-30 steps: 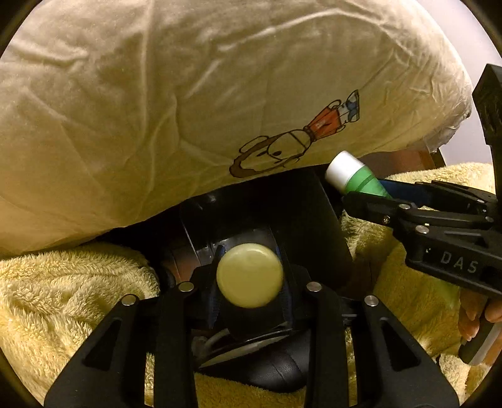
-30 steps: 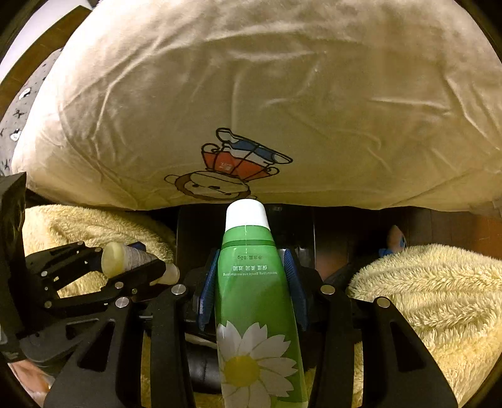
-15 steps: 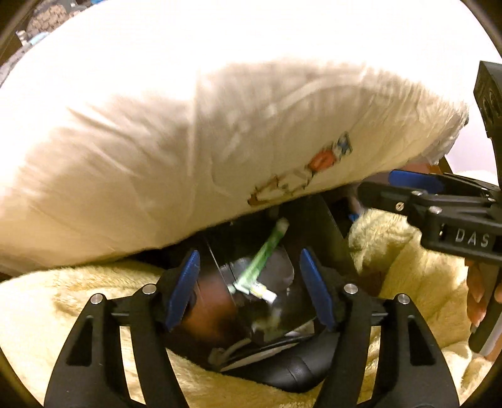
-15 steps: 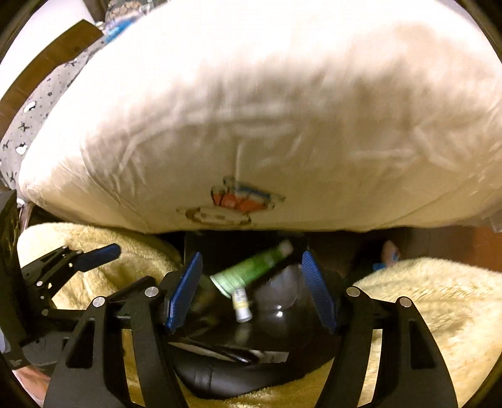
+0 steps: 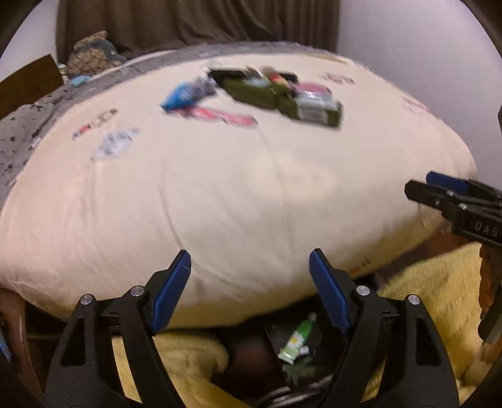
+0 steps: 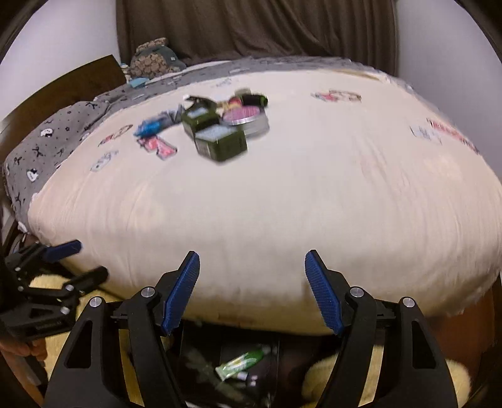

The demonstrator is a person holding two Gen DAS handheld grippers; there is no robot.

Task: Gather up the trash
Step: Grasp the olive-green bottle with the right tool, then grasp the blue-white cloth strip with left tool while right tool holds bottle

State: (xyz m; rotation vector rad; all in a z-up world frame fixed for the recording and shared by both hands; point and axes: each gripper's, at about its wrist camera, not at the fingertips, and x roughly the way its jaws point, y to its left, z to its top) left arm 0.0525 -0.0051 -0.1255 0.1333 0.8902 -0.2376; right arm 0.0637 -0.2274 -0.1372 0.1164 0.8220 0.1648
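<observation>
A green tube (image 5: 296,340) with a daisy lies in a black bin (image 5: 301,370) below the bed edge; it also shows in the right wrist view (image 6: 241,364), with a small pale bottle (image 6: 243,375) beside it. My left gripper (image 5: 250,290) is open and empty above the bin. My right gripper (image 6: 252,292) is open and empty too. On the cream duvet (image 6: 282,194) lie green boxes (image 6: 219,141), a round pink tin (image 6: 246,117), a blue wrapper (image 6: 150,127) and a pink wrapper (image 6: 160,147).
Yellow fluffy blankets (image 5: 439,301) lie on both sides of the bin. A grey patterned pillow (image 6: 50,144) and a brown patterned bag (image 6: 150,59) sit at the bed's far left. A dark curtain (image 6: 251,28) hangs behind. The right gripper shows at the left view's right edge (image 5: 439,194).
Both grippers opened and let the green tube and the pale bottle drop into the bin. Both then lifted, and the bed top with its clutter came into view.
</observation>
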